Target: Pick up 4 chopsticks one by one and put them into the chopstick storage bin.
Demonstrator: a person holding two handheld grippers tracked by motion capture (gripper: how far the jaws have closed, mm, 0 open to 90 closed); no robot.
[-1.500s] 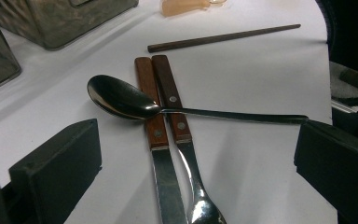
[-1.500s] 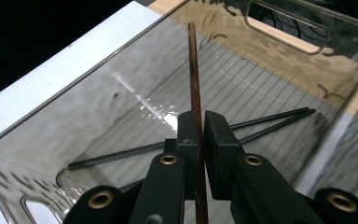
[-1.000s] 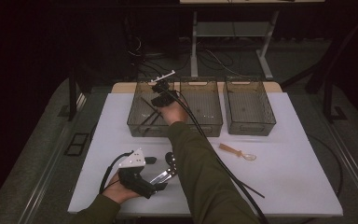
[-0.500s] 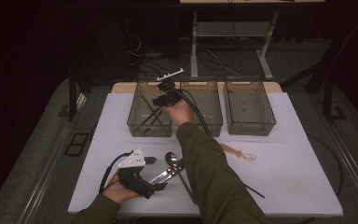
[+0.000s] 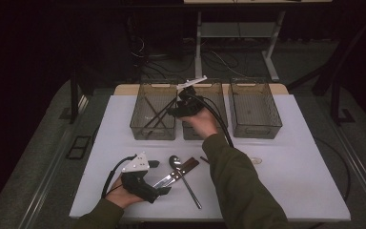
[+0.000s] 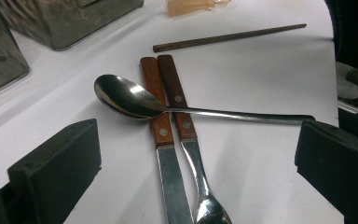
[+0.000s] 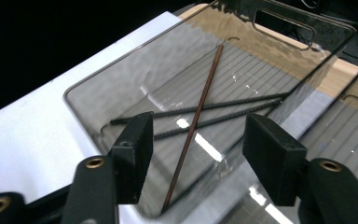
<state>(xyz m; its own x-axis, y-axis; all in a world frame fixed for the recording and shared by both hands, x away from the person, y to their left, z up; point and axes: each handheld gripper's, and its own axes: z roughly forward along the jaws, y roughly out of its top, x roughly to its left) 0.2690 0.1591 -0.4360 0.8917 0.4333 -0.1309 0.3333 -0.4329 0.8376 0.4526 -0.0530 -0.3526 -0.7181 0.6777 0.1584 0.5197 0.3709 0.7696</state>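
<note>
as jaws part, right gripper [image 7: 196, 154] empty, chopstick [image 7: 193, 126] binned

**Room Around My Grippers**

My right gripper [image 7: 193, 154] hung over the left bin [image 5: 153, 110], jaws just opened with nothing between them; a brown chopstick [image 7: 193, 126] and two dark ones [image 7: 200, 116] crossed the bin floor below. Ahead of my left gripper [image 6: 198, 163], a spoon [image 6: 135, 100] lay across two wooden-handled utensils [image 6: 168, 107], blocking a flat pass. The surface [image 5: 305, 171] to the right lay open.
</note>
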